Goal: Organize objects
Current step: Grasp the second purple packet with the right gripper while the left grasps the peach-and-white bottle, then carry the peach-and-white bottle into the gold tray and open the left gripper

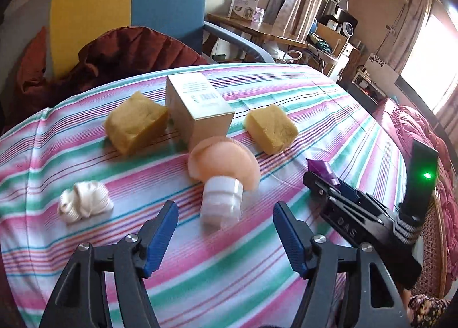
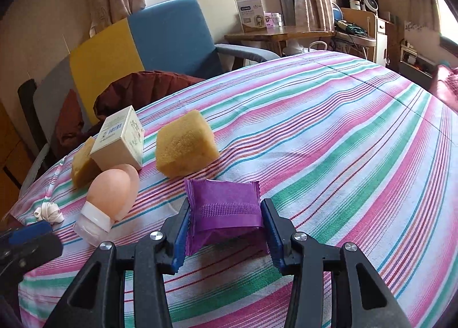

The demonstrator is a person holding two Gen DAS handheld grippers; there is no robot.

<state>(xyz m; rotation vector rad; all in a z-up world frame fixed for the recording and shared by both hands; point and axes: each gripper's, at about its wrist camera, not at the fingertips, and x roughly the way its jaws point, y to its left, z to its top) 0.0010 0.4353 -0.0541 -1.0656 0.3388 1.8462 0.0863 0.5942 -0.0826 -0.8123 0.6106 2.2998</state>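
On the striped cloth lie two yellow sponges point(image 1: 136, 123) point(image 1: 270, 127), a gold carton point(image 1: 199, 109), a peach silicone brush with a white base point(image 1: 223, 182) and a white hair tie point(image 1: 84, 200). My left gripper point(image 1: 224, 233) is open and empty just short of the brush's white base. My right gripper point(image 2: 226, 228) is shut on a purple sachet point(image 2: 226, 210) above the cloth; it also shows in the left wrist view point(image 1: 323, 170) with the sachet at its tip. The right wrist view shows the brush point(image 2: 114, 193), the carton point(image 2: 120, 139) and a sponge point(image 2: 186, 147).
A blue and yellow chair point(image 1: 128, 13) with a dark red jacket point(image 1: 123, 56) stands behind the table. A wooden desk point(image 2: 277, 33) with boxes is further back. A pink bedspread point(image 1: 415, 133) lies to the right. The striped cloth point(image 2: 343, 142) stretches bare to the right.
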